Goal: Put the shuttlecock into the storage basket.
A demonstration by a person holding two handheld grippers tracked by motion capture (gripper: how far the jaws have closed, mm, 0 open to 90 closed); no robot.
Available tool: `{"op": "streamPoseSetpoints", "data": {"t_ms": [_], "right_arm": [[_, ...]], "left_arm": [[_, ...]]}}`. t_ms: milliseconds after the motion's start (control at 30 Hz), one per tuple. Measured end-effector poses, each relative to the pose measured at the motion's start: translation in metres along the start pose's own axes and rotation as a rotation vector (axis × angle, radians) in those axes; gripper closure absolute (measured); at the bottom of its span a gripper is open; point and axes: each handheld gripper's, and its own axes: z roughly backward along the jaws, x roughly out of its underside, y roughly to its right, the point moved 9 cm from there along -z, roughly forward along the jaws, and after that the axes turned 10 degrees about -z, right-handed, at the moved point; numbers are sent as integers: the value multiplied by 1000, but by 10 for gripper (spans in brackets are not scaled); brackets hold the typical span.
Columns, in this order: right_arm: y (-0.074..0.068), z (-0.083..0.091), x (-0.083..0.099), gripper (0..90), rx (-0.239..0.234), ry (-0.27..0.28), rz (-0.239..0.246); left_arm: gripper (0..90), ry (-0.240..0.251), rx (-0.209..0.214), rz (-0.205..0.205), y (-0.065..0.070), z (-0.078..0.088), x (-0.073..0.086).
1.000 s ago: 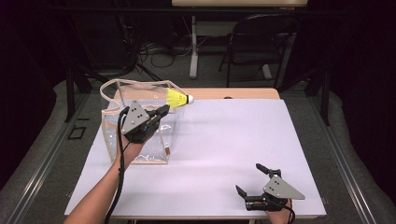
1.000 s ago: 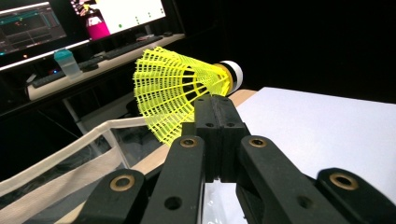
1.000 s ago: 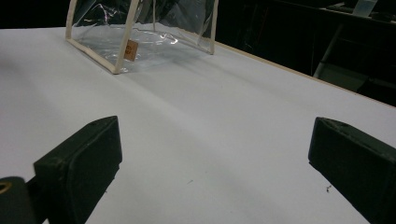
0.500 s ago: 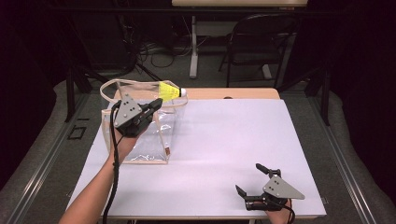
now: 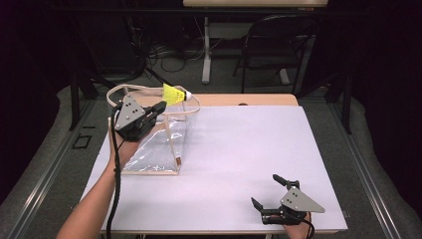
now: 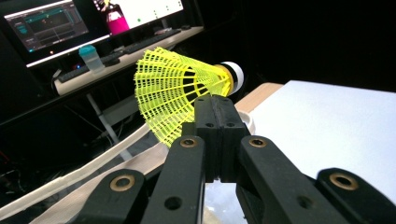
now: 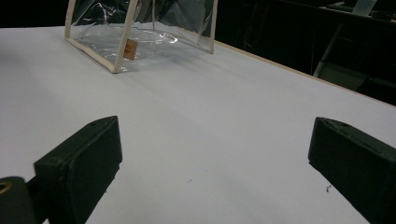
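A yellow shuttlecock (image 5: 174, 93) with a white cork tip hangs above the top of a clear plastic bag (image 5: 157, 144) with cream trim and a looped strap. My left gripper (image 5: 160, 107) is shut on the edge of its mesh skirt. In the left gripper view the shuttlecock (image 6: 177, 91) sits just past the closed jaws of the left gripper (image 6: 217, 114), cork pointing right. My right gripper (image 5: 268, 191) rests open near the table's front right edge. In the right gripper view, the right gripper (image 7: 217, 161) holds nothing and the bag (image 7: 140, 28) stands far ahead.
The white table top (image 5: 249, 144) stretches between the bag and the right gripper. A wooden strip (image 5: 249, 99) runs along its back edge. A dark chair (image 5: 273, 50) stands behind the table. Monitors (image 6: 46, 23) and a blue-capped jar (image 6: 91, 58) sit on a desk beyond.
My left gripper has carried the shuttlecock to the left and farther back, over the bag's top. The right gripper has stayed still.
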Motion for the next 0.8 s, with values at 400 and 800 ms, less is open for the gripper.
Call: {"op": "streamPoseSetpoints", "data": {"t_ms": [400, 800], "right_arm": [[0, 0, 0, 23, 0, -1, 3], [0, 0, 0, 24, 0, -3, 5]], "left_arm": [[900, -53, 1, 8, -17, -1, 9], [900, -107, 0, -11, -26, -2, 14]]}}
